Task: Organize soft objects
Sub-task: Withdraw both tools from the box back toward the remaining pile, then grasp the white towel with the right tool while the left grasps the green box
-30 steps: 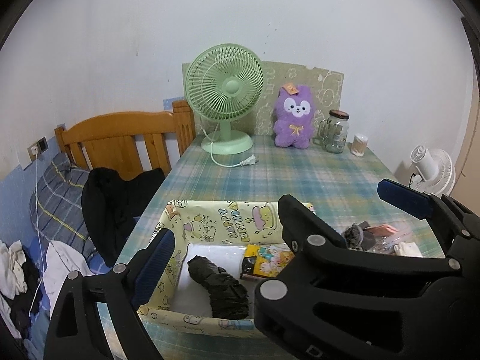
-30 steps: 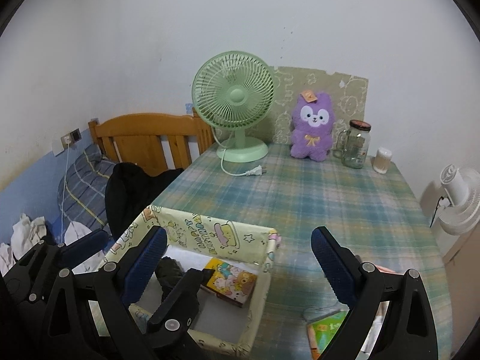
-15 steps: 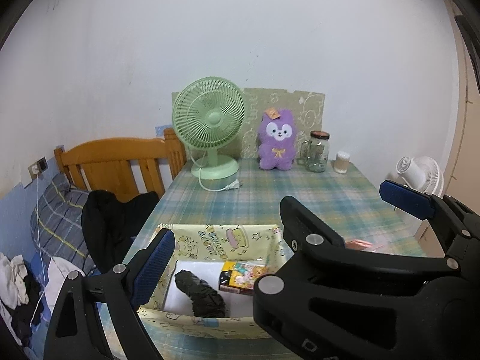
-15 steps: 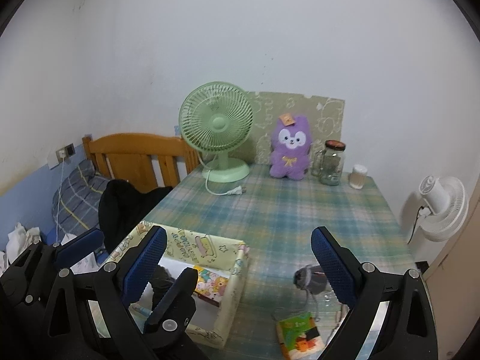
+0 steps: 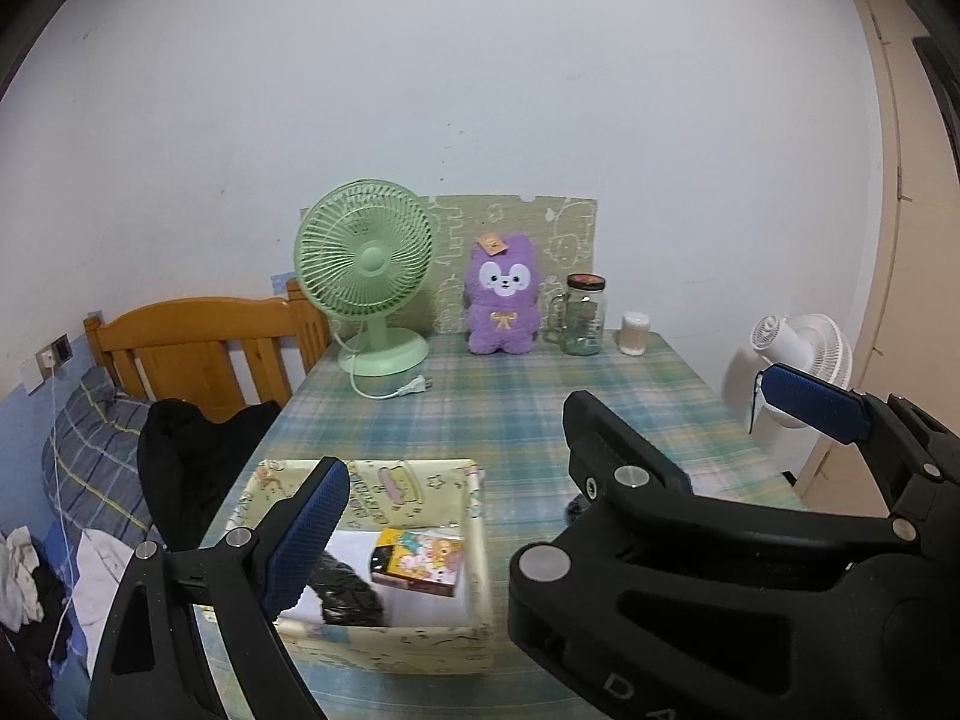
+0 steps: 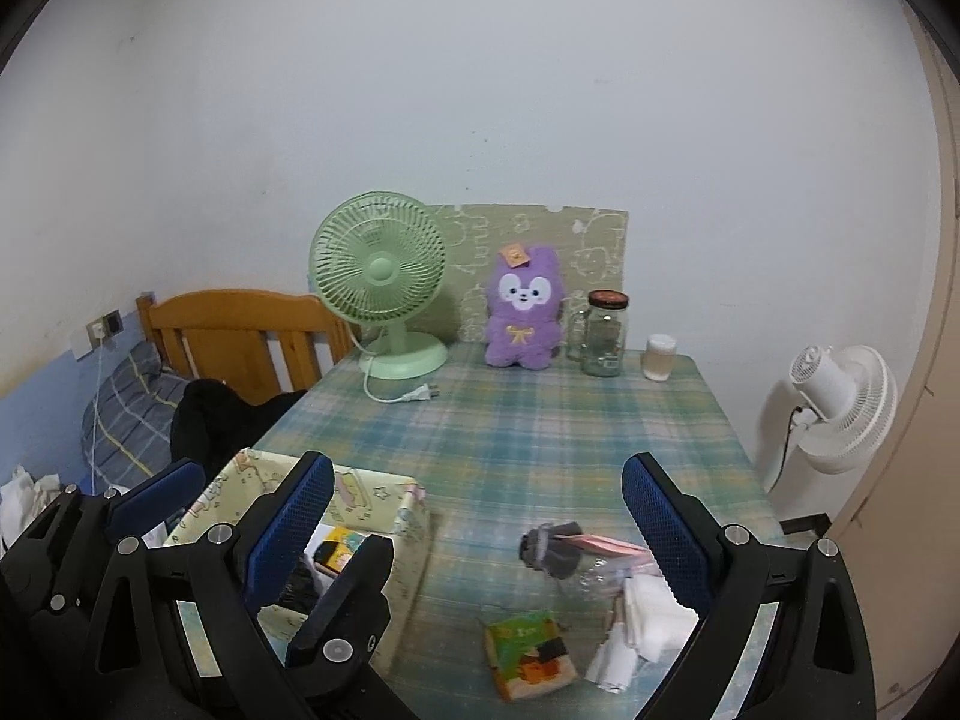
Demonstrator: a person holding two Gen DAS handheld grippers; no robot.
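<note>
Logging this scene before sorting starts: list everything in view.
storage box: 1, yellow patterned, table's near left
dark bundle: 1, black, inside box
cartoon packet: 1, yellow, inside box
grey soft item: 1, table's near right
green packet: 1, near edge
white cloths: few, near right
desk fan: 1, green, far left
plush toy: 1, purple, far side
jar: 1, clear
left hand-held gripper: open
right hand-held gripper: open

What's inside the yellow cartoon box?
Inside the box lie a dark rolled cloth and a small picture pack. The gripper finger hides the left corner.
</note>
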